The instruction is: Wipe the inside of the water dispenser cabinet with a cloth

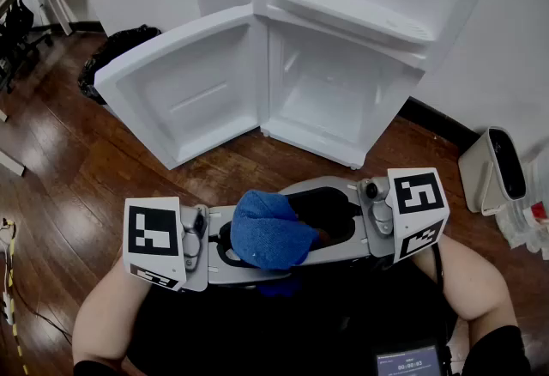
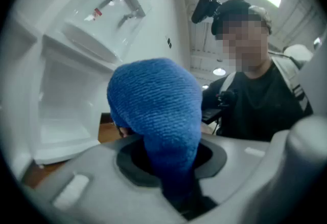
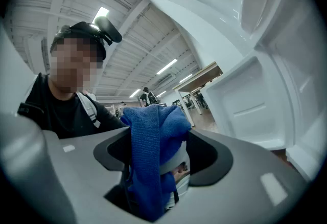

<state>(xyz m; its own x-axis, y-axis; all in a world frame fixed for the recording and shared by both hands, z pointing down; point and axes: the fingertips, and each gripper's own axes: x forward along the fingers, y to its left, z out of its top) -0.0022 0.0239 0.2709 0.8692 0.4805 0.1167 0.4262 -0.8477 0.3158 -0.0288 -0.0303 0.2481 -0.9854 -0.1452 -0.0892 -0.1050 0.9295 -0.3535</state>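
The person stands facing the water dispenser with both tools held level in front of the chest, tips turned in toward each other. The left gripper (image 2: 179, 187) has its jaws pinched nearly together on a blue cloth (image 1: 270, 230), which bunches up in a soft lump above them. The right gripper (image 3: 153, 166) is spread as wide as it goes, and the cloth, with the tip of the other tool, sits in the gap between its jaws. From here I can't quite tell whether its pads brush the fabric, but they don't look to be squeezing it. The cabinet (image 1: 330, 95) lies ahead of the tools and lower down, its mouth facing the person and a little to the right of centre. Its door (image 1: 184, 91) is swung out to the left over the wooden floor (image 1: 69, 142). Neither tool points into that opening now, since both lie crosswise to it. I'd judge the left hand has to swing its tip forward and down to bring the cloth inside, steering right of the open door.
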